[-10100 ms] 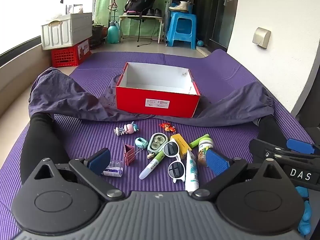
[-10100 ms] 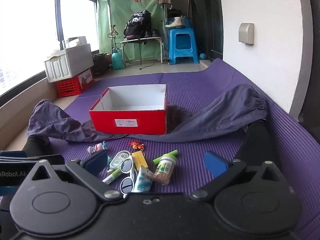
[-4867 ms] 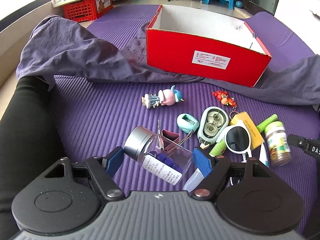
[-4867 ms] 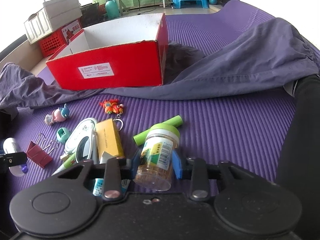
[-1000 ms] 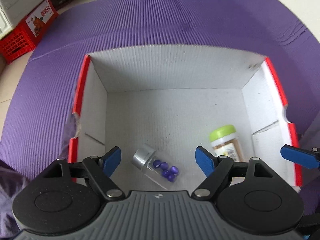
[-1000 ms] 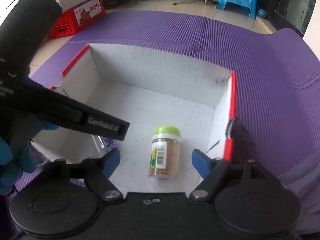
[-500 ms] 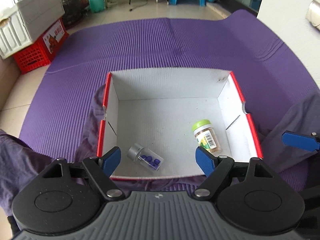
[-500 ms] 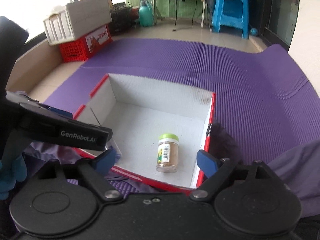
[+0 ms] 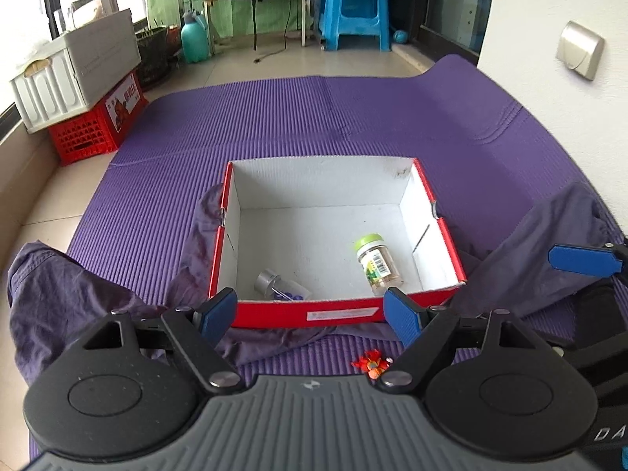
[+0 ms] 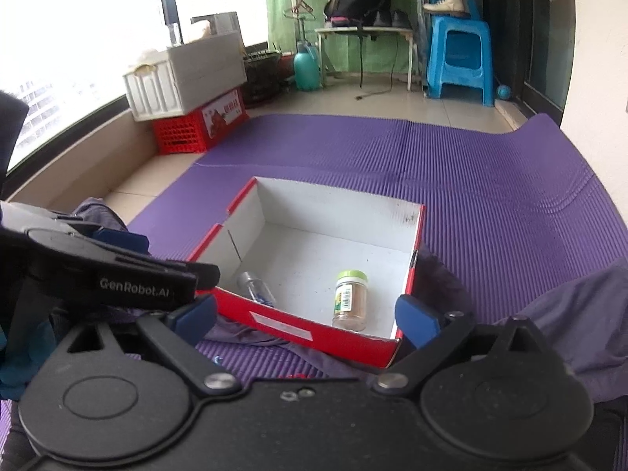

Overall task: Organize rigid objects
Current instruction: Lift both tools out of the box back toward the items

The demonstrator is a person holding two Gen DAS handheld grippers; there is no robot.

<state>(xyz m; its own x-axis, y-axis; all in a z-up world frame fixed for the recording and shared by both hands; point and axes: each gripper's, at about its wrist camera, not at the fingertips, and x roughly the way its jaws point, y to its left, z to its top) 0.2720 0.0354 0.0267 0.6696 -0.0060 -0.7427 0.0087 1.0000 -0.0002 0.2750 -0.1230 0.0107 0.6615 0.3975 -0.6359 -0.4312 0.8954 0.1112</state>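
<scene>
Now both the left gripper [image 9: 310,314] and right gripper [image 10: 306,316] are hanging apart and empty, right jaws just widening, having left the clear vial [image 9: 280,286] and green-lidded jar [image 9: 376,263] lying inside the red box [image 9: 337,316].

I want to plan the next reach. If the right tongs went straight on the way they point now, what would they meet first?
Most likely the red box: its near wall sits between the open right tongs, with the green-lidded jar just beyond inside. Depth is hard to judge, so they might clear the wall and reach the jar first.
</scene>
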